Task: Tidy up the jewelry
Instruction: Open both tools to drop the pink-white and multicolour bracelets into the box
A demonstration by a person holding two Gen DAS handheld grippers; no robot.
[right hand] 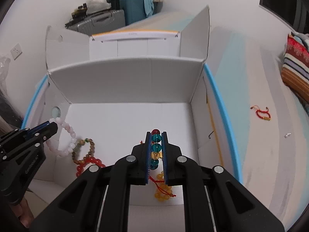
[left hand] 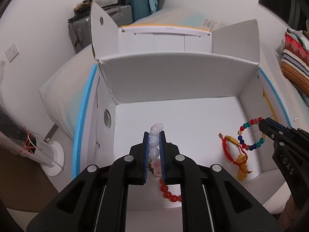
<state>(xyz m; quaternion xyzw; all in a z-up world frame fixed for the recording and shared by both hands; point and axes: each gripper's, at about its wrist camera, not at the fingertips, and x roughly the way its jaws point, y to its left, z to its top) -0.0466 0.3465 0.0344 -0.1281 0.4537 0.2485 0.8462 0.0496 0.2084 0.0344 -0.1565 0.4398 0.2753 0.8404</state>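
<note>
Over the box (right hand: 135, 81), the left tool (left hand: 154, 137) is clamped on a pale bracelet (left hand: 154, 141) and the right tool (right hand: 156, 141) on a multicolour bracelet (right hand: 156, 146). Several bracelets already lie inside. At three o'clock, a red cord bracelet (right hand: 261, 113) waits on the bed (right hand: 260, 145).

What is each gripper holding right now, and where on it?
Left gripper: pale pink bead bracelet, pinched across its beads. Right gripper: multicolored bead bracelet, pinched likewise, both over the white box.

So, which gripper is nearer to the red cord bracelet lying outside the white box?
Right. The right gripper is over the box's right half, nearer the red cord bracelet; the left gripper is at the far side.
</note>
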